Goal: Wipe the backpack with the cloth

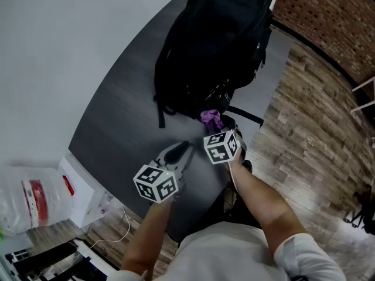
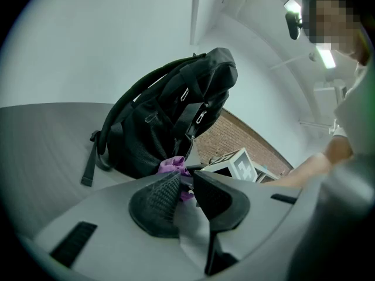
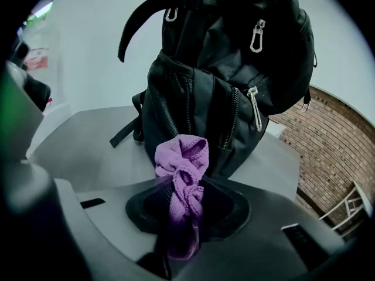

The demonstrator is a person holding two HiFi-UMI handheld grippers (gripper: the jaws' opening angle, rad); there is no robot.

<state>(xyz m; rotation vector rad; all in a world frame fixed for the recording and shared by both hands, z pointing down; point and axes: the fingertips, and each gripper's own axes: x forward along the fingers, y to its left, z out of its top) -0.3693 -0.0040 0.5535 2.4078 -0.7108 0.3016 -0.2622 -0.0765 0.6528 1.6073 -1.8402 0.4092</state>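
Observation:
A black backpack point(image 1: 217, 40) stands upright on the dark grey table point(image 1: 117, 122); it fills the right gripper view point(image 3: 234, 69) and shows in the left gripper view point(image 2: 164, 127). My right gripper point(image 1: 218, 126) point(image 3: 186, 186) is shut on a bunched purple cloth point(image 1: 210, 117) point(image 3: 183, 157), whose free end sits right at the backpack's lower front, by a zipper. My left gripper point(image 1: 185, 148) point(image 2: 187, 179) hovers over the table to the left of the right one, short of the bag. Its jaws stand a little apart with nothing between them.
A loose black strap point(image 1: 160, 113) trails from the bag onto the table. Past the table's left end lie a white box point(image 1: 88, 198) and a clear plastic bag point(image 1: 32, 201). Wood floor point(image 1: 316, 133) and a brick wall point(image 1: 334, 16) lie to the right.

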